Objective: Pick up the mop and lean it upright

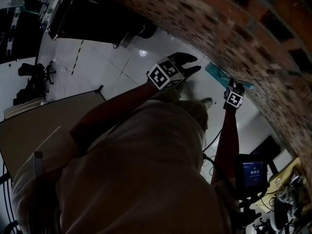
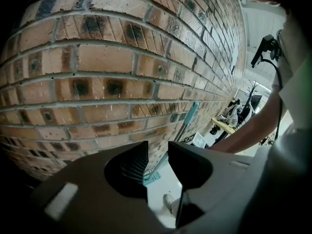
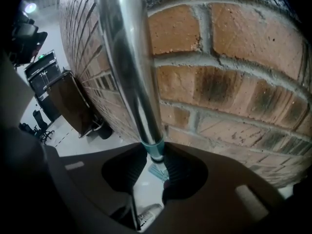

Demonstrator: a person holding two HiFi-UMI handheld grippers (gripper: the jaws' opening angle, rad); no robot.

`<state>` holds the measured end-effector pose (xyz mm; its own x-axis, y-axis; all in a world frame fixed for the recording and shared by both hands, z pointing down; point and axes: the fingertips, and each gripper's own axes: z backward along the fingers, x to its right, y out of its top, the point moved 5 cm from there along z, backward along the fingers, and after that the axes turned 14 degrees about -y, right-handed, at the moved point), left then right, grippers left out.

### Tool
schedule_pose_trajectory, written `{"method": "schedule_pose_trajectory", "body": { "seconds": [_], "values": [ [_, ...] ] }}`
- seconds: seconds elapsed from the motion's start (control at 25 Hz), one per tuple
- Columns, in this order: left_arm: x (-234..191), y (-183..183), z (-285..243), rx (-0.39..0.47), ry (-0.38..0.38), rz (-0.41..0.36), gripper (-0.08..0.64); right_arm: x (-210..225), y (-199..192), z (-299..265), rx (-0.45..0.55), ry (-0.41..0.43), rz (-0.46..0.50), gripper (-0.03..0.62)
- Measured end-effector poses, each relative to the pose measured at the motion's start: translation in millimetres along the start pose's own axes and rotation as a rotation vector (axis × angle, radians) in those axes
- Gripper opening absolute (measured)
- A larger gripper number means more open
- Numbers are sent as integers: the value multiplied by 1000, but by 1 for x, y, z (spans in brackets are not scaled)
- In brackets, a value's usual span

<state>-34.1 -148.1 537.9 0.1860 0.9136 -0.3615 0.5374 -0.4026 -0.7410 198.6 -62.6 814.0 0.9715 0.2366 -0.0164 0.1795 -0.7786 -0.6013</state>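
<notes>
1. The smooth, round metal mop handle is pinched at its teal collar between the right gripper's ribbed pads.
2. The left gripper's jaws are spread, with nothing gripped.
3. The flat teal mop head is rested on the glossy white floor beside the rough brick wall.

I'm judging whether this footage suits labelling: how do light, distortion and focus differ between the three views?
Head view: underexposed, the person a dim mass, a glare spot on the floor, the brick wall bowed. Left gripper view: evenly lit, brick courses bulge. Right gripper view: the mop handle, held in the right gripper, looms soft with a bright streak.
</notes>
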Motion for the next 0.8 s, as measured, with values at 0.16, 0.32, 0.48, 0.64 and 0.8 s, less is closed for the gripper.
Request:
{"method": "schedule_pose_trajectory", "body": {
  "seconds": [0.16, 0.32, 0.48, 0.64, 0.8],
  "values": [
    [3, -1, -3, -14, -4, 5, 147, 4, -4, -5, -21, 8, -5, 112],
    [5, 0, -5, -8, 3, -2, 147, 6, -2, -9, -36, 2, 1, 112],
    [7, -5, -6, -24, 2, 9, 147, 7, 5, -17, -38, -14, 7, 114],
    [8, -2, -7, -4, 7, 3, 147, 2, 10, -20, -54, -7, -4, 115],
    [9, -4, -8, -5, 8, 9, 147, 0, 13, -23, -72, -10, -7, 117]
  ]
}}
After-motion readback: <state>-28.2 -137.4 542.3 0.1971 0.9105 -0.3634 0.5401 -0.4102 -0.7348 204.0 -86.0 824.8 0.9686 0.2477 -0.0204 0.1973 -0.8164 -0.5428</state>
